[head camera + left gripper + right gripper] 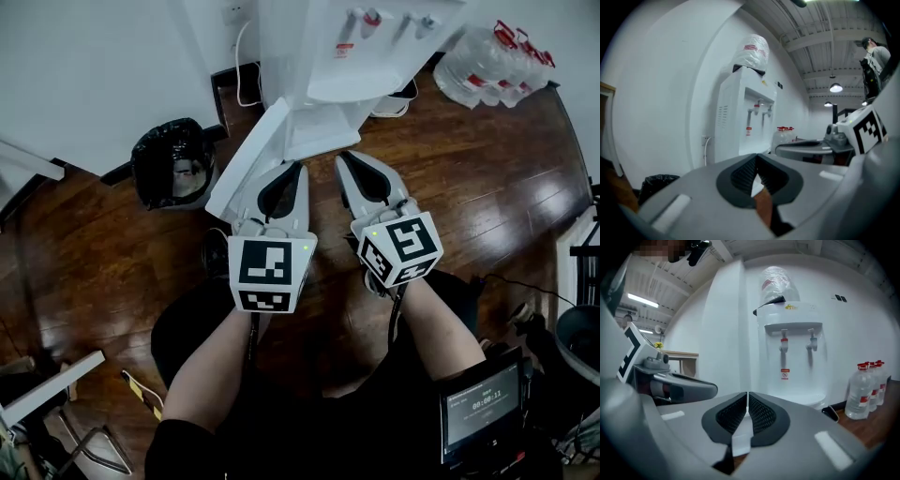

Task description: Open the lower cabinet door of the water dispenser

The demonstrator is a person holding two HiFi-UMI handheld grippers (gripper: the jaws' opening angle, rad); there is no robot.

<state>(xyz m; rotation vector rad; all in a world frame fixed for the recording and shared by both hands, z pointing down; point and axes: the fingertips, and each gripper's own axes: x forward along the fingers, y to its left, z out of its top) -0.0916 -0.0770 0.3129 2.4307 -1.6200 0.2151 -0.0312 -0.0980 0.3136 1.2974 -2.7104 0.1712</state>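
Both sets of jaws closed, nothing held: left gripper (296,169) and right gripper (345,161) side by side near water dispenser (356,56); lower cabinet door (246,159) swung open leftward.

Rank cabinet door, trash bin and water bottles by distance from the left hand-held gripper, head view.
1. Cabinet door: open, right beside the left hand-held gripper, on its left.
2. Trash bin: farther left, near the wall.
3. Water bottles: far off at upper right.
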